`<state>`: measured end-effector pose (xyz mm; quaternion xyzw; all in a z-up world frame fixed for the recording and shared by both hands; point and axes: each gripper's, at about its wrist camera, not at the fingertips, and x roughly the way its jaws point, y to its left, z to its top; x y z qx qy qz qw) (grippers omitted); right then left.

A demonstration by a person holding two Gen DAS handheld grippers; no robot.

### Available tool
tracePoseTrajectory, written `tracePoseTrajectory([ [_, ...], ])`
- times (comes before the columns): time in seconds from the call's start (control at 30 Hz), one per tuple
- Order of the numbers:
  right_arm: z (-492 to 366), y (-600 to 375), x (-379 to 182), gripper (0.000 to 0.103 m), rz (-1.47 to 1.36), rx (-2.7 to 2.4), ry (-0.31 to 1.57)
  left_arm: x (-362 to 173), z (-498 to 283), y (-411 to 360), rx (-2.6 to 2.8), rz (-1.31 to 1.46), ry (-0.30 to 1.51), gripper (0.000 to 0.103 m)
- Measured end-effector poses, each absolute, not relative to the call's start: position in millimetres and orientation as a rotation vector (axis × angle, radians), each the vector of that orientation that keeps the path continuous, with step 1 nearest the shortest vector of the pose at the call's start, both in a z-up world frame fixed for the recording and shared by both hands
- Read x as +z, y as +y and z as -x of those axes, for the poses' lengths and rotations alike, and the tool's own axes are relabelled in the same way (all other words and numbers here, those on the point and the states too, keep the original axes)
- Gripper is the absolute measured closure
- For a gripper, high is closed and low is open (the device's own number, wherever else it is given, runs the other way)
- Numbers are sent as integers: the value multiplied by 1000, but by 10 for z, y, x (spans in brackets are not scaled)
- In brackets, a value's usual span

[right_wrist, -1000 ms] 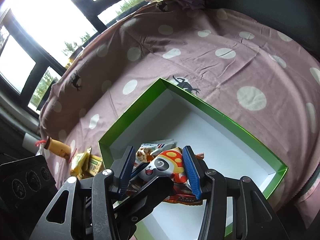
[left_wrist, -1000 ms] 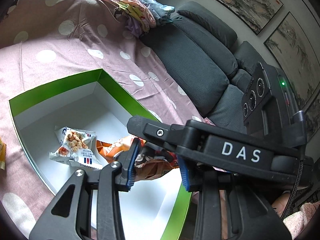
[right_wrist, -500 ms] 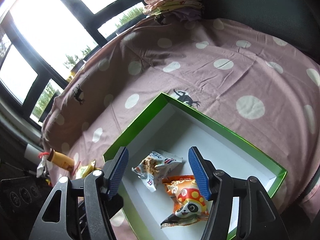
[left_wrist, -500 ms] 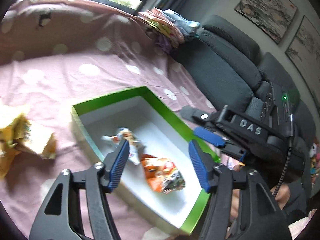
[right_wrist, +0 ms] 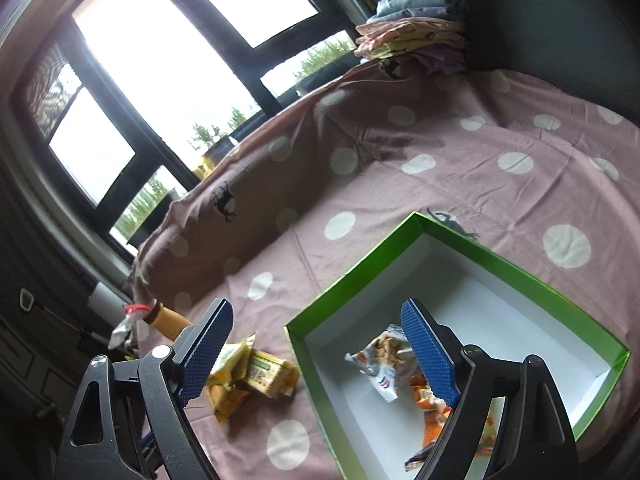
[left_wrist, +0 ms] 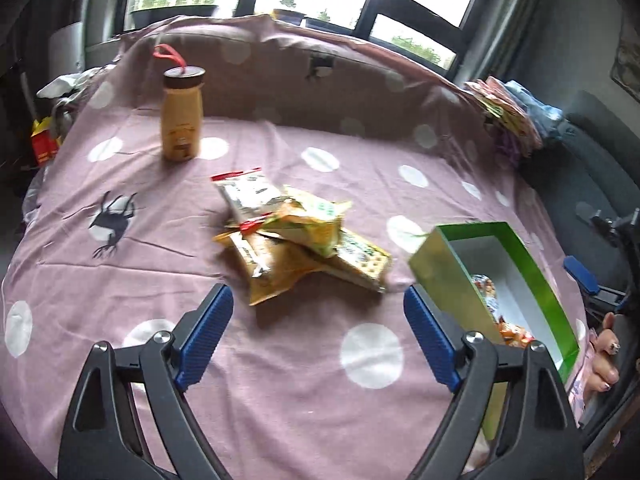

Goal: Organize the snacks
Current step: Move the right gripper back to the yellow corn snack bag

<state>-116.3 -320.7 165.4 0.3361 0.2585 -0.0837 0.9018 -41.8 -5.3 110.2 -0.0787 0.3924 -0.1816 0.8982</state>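
Note:
A pile of yellow snack packets (left_wrist: 296, 236) lies on the pink dotted cloth, just ahead of my open, empty left gripper (left_wrist: 316, 340). The green box with white inside (left_wrist: 448, 280) stands to its right. In the right wrist view the box (right_wrist: 360, 268) holds a white snack packet (right_wrist: 380, 364) and an orange packet (right_wrist: 430, 416). My right gripper (right_wrist: 316, 356) is open and empty above the box's near left corner. The yellow packets (right_wrist: 244, 376) lie left of the box.
A tan drink bottle with a dark cap (left_wrist: 182, 116) stands at the back left of the cloth. Folded clothes (right_wrist: 412, 36) are stacked at the far edge by a dark sofa (right_wrist: 560, 28). Windows run along the back.
My right gripper has let go of the orange packet into the box, opened and pulled back. My left gripper has swung left from the box to face the yellow packets.

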Motion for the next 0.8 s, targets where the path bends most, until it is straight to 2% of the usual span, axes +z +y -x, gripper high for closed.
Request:
tracePoseTrajectory([
  [0.13,998,-2985,1636,16,-690,-82,541,944,268,340,-254,214,834,15],
  [0.37,534,-2335,1467,16,-585,44,689,758,146,762,-100,259,891,14],
  [0.57,-11,-1828,1183,16,-509,96,854,672,92,897,-49,320,942,14],
  [0.8,-600,-1359,808,16,-360,-16,949,671,94,980,-7,319,949,14],
])
